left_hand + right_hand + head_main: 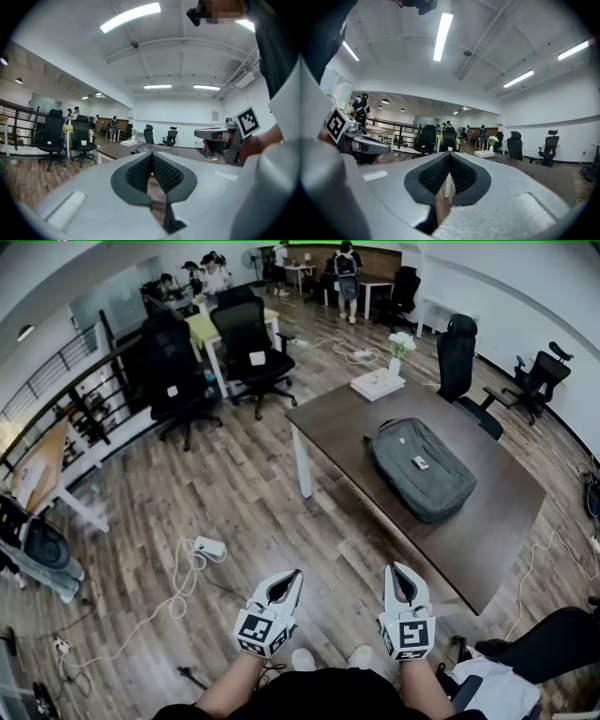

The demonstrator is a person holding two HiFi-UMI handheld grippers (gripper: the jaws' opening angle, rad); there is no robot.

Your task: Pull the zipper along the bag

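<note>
A dark tabletop (497,521) carries the grey zip bag (420,470) flat at its middle, well apart from the left gripper (294,576) and right gripper (392,570), both off its near edge, jaws closed on nothing

Tools: 2, i.e. left tool (292,577) + right tool (394,570). Dark surface (347,427): 1. On it: 1 grey bag (441,488), 1 small obj (421,462) lying on the bag, 1 stack of white books (378,383), 1 vase (397,348) w/ flowers. Black office chairs (178,371) (248,338) (457,352) (536,376) (405,292): 5 clear in head view; 2 near the surface's far side, 2 by the green-topped desk (202,326), 1 farther back. Power strips (209,546) (362,354) on the floor (234,493): 2, each w/ white cable. People (347,273) (281,257) at far end: 2 standing, approx 2–3 more at left rear, too small to count for sure.
</note>
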